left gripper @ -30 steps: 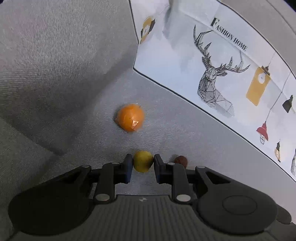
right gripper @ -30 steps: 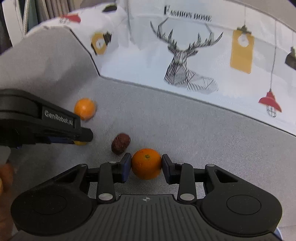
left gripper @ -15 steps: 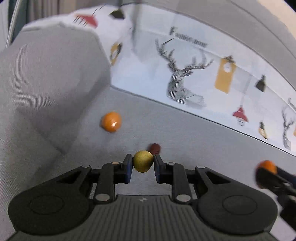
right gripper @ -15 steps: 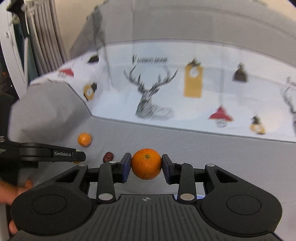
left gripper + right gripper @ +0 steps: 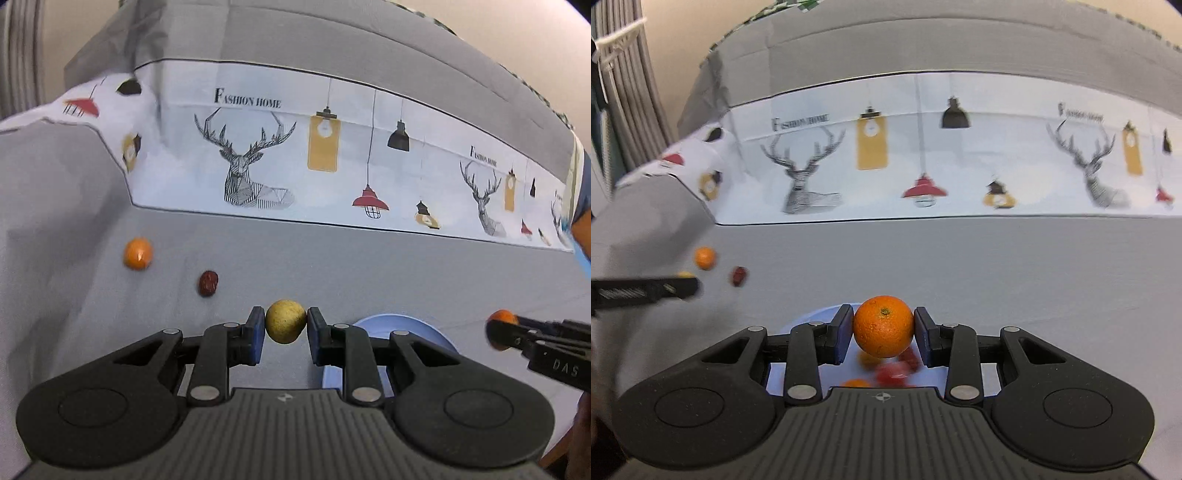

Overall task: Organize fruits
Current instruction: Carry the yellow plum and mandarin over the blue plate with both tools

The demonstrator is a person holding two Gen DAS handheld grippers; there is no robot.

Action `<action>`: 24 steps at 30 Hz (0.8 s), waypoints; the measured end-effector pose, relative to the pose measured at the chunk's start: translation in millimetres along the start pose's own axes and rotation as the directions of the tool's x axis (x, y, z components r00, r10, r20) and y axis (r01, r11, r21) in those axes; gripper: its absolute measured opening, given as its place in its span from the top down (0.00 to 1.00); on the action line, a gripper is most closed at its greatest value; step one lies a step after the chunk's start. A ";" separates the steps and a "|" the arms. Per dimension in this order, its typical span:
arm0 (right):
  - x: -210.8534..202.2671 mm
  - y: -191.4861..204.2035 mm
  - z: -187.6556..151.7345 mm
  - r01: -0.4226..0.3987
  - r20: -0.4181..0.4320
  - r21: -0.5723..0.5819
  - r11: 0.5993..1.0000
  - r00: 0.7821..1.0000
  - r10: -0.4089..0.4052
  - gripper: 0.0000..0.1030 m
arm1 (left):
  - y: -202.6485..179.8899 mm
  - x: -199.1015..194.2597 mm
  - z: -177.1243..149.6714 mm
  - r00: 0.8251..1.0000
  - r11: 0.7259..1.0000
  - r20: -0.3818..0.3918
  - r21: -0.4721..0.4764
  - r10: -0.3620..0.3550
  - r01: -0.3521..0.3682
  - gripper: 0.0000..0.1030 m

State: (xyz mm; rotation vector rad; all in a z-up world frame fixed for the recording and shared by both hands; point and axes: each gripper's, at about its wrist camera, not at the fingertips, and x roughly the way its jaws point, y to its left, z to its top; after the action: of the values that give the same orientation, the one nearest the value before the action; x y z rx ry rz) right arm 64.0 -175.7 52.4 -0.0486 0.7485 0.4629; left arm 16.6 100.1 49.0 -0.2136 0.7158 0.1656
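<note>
Now you're mid-carry: both grippers loaded, heading for the plate. Your right gripper [image 5: 883, 332] is clamped on an orange [image 5: 883, 326], and the blue plate [image 5: 816, 314] sits right under and behind its jaws, already holding a few blurred red and orange fruits. Your left gripper [image 5: 286, 334] is clamped on a small yellow fruit [image 5: 286, 321]; the plate rim [image 5: 406, 323] shows just right of its jaws.

Next, I'd say: lower the orange over a free spot on the plate and part the jaws gently so it doesn't roll into the others. Then swing the left one rightward over the plate and drop the yellow fruit.

Further out, left of both grippers, a brown fruit [image 5: 208, 283] and a second orange [image 5: 138, 253] lie loose on the grey cover [image 5: 369, 266], well apart from the plate. Those look like the following picks. Beyond is the deer-print sheet [image 5: 258, 166].

Versus a second ago: both grippers have lifted off the cover and swung right, the plate has come into view, the loose fruits now sit farther off, and both grips are unchanged.
</note>
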 end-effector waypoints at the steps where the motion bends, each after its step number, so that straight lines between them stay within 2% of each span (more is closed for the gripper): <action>1: 2.5 -4.0 -1.4 0.013 -0.009 -0.002 1.000 1.000 -0.013 0.64 | 2.5 4.1 -0.8 1.000 1.000 -0.014 -0.010 -0.006 0.006 0.74; 4: 8.8 -14.6 -6.3 0.022 -0.036 0.007 1.000 0.999 -0.022 0.64 | 14.6 19.5 -1.5 0.997 0.997 -0.076 -0.071 -0.033 0.028 0.74; 7: 10.3 -16.3 -9.8 0.039 -0.036 -0.029 0.999 0.999 -0.040 0.64 | 19.3 29.4 -1.0 0.994 0.995 -0.105 -0.092 -0.034 0.025 0.74; 16: 8.8 -24.2 -11.2 0.053 -0.032 -0.039 0.998 0.998 -0.054 0.64 | 10.8 32.4 -1.8 0.994 0.998 -0.104 -0.052 -0.035 0.030 0.74; 21: 9.3 -21.9 -12.3 0.041 -0.037 -0.051 0.998 0.998 -0.043 0.64 | 3.5 34.9 -3.8 0.988 0.995 -0.116 -0.034 -0.097 0.094 0.74; 24: 11.2 -18.0 -13.3 0.018 -0.054 -0.068 0.998 0.998 -0.021 0.64 | -6.2 36.9 -6.7 0.979 0.988 -0.135 0.000 -0.155 0.157 0.74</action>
State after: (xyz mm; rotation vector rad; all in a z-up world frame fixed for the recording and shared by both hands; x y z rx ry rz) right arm 70.2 -190.3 33.0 -0.1319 0.7849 0.4696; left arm 41.2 95.3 20.4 -0.2714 0.8308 -0.0025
